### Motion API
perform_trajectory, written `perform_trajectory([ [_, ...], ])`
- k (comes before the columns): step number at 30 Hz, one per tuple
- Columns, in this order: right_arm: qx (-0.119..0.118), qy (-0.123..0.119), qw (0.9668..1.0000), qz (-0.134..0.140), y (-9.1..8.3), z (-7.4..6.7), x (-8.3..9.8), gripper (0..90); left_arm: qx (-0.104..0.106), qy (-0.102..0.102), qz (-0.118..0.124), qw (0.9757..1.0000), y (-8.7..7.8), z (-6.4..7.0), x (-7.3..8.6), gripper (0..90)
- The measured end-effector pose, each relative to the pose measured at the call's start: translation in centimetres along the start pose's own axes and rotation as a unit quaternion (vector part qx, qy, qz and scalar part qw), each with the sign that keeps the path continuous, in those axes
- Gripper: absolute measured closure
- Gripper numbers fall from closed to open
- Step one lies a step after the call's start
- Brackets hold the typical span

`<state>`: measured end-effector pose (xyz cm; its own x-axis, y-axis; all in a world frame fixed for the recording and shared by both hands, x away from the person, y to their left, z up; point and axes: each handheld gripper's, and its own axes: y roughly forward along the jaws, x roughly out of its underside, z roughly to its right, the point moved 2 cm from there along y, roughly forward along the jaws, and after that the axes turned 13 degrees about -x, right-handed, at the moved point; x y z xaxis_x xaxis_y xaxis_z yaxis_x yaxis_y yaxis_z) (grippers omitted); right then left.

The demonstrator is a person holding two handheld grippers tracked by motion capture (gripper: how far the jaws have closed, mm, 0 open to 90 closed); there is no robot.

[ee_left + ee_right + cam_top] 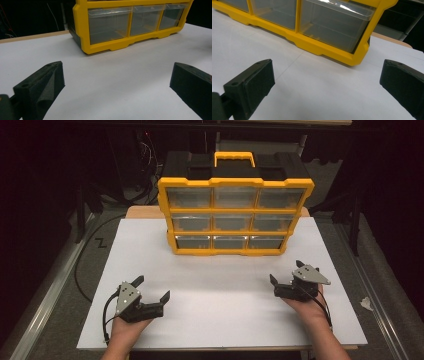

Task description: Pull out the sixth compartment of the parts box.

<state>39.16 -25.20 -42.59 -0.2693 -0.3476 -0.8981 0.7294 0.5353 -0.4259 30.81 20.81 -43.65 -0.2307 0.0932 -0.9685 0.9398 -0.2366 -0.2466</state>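
From the high view I am seeing the yellow-and-black drawer organizer point(235, 210) standing upright at the far middle of the white counter point(220, 320), its nine clear drawers all sitting flush in the frame, so I am judging the work as barely begun: nothing is pulled out and nothing is being carried. My left tool point(152, 289) is resting low on the near left of the counter with its jaws spread wide and nothing between them, and my right tool point(285, 271) is sitting on the near right, equally wide open and empty; both are well apart from the organizer. Nothing is lying on the counter between the tools and the drawers, so I am reading the approach as unobstructed, while dark cables and a metal rail are running along the floor off to the left. In the left gripper view, the left tool point(117, 80) is looking along bare counter toward the bottom row of drawers point(110, 26), which appear empty, though the clear plastic is making that hard to be sure of. In the right gripper view, the right tool point(325, 80) is facing the organizer's lower right corner, with the nearest drawer point(334, 26) closed and the wooden counter edge point(392, 38) showing beyond it.
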Motion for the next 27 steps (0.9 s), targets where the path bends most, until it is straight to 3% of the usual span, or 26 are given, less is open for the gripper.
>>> perform_trajectory([
  [8, 0.005, -0.008, 0.9998, -0.016, 0.02, -0.17, 0.31, 1.1, 0.003, 0.001, 0.0, 1.0, 0.02, 0.08, 0.01, 0.4],
  [13, 0.01, -0.035, 0.9987, -0.037, 0.17, -0.35, 0.48, 1.1, 0.004, 0.002, -0.001, 1.0, 0.08, 0.12, 0.04, 0.4],
  [27, 0.017, -0.075, 0.994, -0.077, 0.68, -0.8, 0.97, 1.1, 0.002, 0.002, -0.003, 1.0, 0.07, 0.11, 0.11, 0.4],
])
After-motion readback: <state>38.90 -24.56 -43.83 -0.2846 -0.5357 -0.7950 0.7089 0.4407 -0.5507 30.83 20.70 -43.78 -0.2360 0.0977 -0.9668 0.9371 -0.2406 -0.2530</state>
